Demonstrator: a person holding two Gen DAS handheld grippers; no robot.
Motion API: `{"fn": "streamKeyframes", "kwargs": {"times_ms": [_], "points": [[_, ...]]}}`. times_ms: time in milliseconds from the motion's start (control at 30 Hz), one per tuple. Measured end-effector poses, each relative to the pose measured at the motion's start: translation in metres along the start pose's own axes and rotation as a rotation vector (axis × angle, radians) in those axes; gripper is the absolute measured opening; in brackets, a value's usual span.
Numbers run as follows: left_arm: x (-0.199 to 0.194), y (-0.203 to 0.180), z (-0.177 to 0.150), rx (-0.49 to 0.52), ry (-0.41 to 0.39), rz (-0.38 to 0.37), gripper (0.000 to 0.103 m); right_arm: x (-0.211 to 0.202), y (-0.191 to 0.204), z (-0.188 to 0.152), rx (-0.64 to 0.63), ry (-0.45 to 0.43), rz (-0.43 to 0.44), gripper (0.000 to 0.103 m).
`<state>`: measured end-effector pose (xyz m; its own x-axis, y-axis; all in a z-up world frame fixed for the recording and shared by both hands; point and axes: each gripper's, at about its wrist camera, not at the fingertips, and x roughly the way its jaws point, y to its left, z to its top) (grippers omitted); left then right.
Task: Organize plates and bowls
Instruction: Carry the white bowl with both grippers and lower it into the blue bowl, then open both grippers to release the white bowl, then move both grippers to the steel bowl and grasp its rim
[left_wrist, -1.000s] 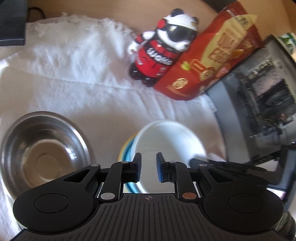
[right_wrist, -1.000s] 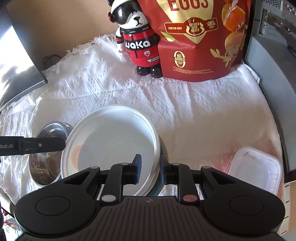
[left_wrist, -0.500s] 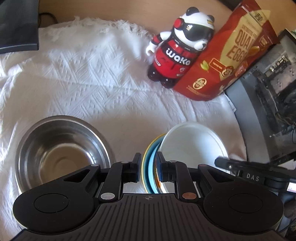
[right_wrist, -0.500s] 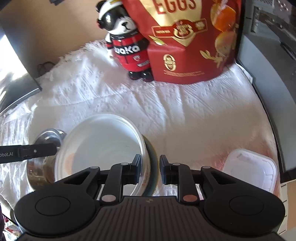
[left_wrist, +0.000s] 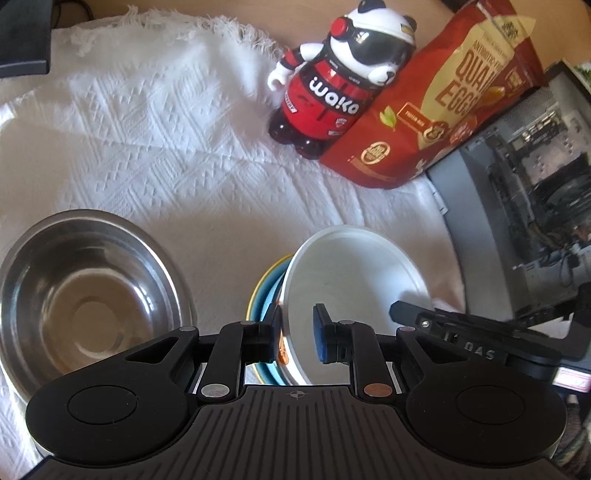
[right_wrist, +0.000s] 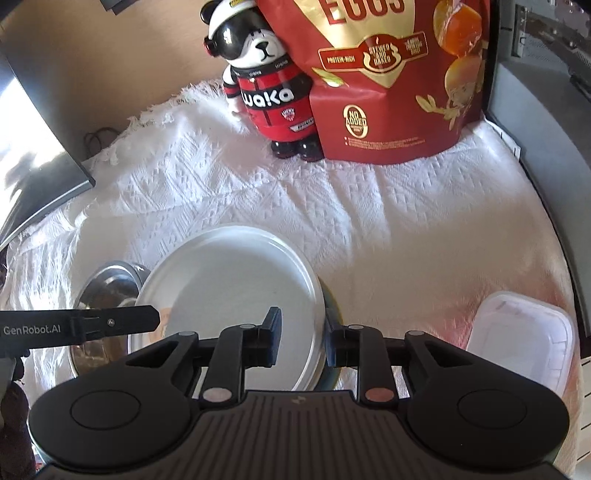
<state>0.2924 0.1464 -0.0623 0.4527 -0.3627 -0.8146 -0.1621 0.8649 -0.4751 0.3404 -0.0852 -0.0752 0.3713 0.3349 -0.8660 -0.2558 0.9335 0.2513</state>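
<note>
A shallow white dish (left_wrist: 354, 273) rests tilted on a blue bowl with a yellow rim (left_wrist: 267, 288). My left gripper (left_wrist: 297, 330) is shut on the dish's left rim, one finger outside and the blue pad inside. My right gripper (right_wrist: 303, 330) straddles the dish's (right_wrist: 236, 284) right rim. Its jaws are opening, with the rim between them and a gap at the inner pad. A steel bowl (left_wrist: 85, 288) stands empty left of the stack, and the white dish half hides it in the right wrist view.
All lies on a white woven cloth (left_wrist: 155, 140). A panda figure (left_wrist: 332, 85) and a red egg bag (left_wrist: 443, 103) stand at the back. A grey computer case (left_wrist: 524, 206) lines the right side. A clear plastic box (right_wrist: 524, 339) sits at front right, a dark monitor (right_wrist: 33, 177) at left.
The right jaws have parted a little around the white dish's rim. The dish stays on the blue bowl, with the left gripper still on its other rim.
</note>
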Motion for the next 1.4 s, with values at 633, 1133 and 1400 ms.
{"fn": "streamKeyframes", "kwargs": {"times_ms": [633,1133,1400], "points": [[-0.090,0.128,-0.018,-0.174,-0.222,0.296,0.020,-0.045,0.040,0.003,-0.131,-0.190,0.007,0.024],[-0.095,0.166,-0.044,-0.055,-0.230,0.277,0.020,-0.013,0.162,-0.051,-0.200,-0.035,0.206,0.024],[-0.091,0.191,-0.037,-0.095,-0.213,0.187,0.020,0.006,0.159,-0.087,-0.116,0.040,0.141,0.038]]}}
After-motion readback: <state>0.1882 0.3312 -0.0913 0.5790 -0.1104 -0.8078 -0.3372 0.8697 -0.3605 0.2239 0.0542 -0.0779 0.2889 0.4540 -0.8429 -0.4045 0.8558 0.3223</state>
